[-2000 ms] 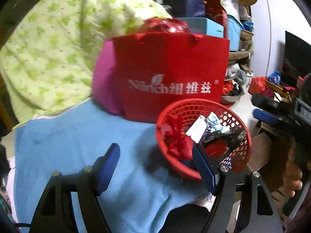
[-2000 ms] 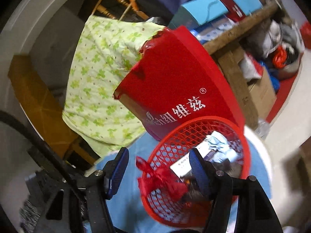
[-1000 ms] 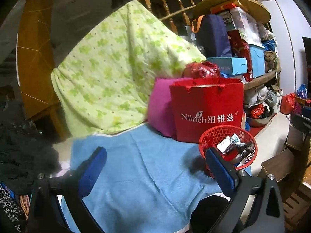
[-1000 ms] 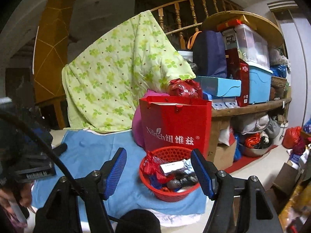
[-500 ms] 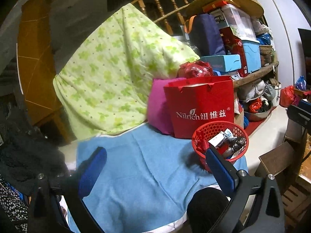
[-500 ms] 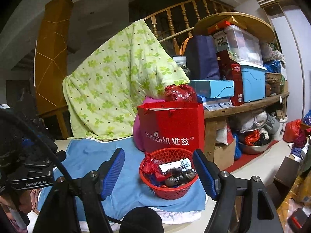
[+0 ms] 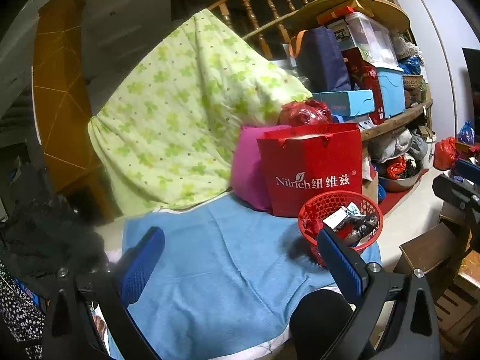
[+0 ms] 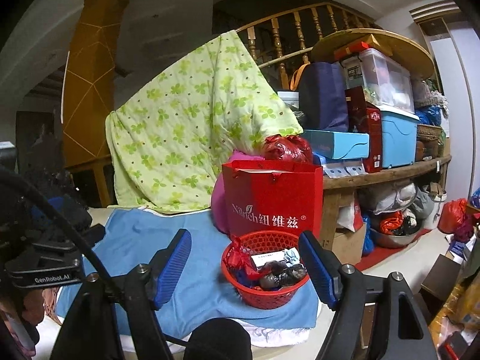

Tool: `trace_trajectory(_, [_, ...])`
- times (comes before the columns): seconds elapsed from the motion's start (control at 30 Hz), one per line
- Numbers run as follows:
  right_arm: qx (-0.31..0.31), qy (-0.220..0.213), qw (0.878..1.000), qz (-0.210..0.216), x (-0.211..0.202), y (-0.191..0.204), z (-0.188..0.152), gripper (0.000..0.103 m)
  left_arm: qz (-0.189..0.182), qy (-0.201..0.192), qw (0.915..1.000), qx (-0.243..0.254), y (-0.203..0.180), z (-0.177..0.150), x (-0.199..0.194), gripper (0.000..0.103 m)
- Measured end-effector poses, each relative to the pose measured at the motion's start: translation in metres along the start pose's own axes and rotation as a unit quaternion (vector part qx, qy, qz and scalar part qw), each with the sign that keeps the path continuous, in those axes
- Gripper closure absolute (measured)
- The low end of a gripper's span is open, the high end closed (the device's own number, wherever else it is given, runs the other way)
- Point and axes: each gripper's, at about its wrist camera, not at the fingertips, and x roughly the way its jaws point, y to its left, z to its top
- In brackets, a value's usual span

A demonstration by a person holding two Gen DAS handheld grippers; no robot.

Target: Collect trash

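A red mesh basket (image 7: 364, 199) (image 8: 264, 298) stands on a blue towel (image 7: 225, 255) (image 8: 135, 240), near its right end. Inside lie wrappers, a white packet and dark crumpled trash (image 7: 351, 222) (image 8: 276, 267). My left gripper (image 7: 238, 234) is open and empty, back from the basket, which sits behind its right finger. My right gripper (image 8: 244, 236) is open too, with nothing between its fingers; the basket shows beyond them, apart from both pads.
A red paper bag (image 7: 312, 162) (image 8: 273, 198) and a pink cushion (image 7: 249, 165) stand behind the basket. A green quilt (image 8: 186, 138) hangs further back. Crowded wooden shelves (image 8: 390, 171) fill the right, and boxes and bags cover the floor (image 8: 399, 225).
Both grippers have drawn back from the basket, which now looks smaller and farther. The right one no longer reaches over its rim, and its jaws stand slightly wider.
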Motion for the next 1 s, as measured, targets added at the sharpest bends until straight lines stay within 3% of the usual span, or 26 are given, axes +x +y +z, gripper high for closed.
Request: trace_trajectory(1.0, [-0.004,0.014,1.0,-0.002,0.007,0.001,-0.005,0.026,-0.003,0.017,0.9998,-0.014,0.003,-0.005,0.011,0.002])
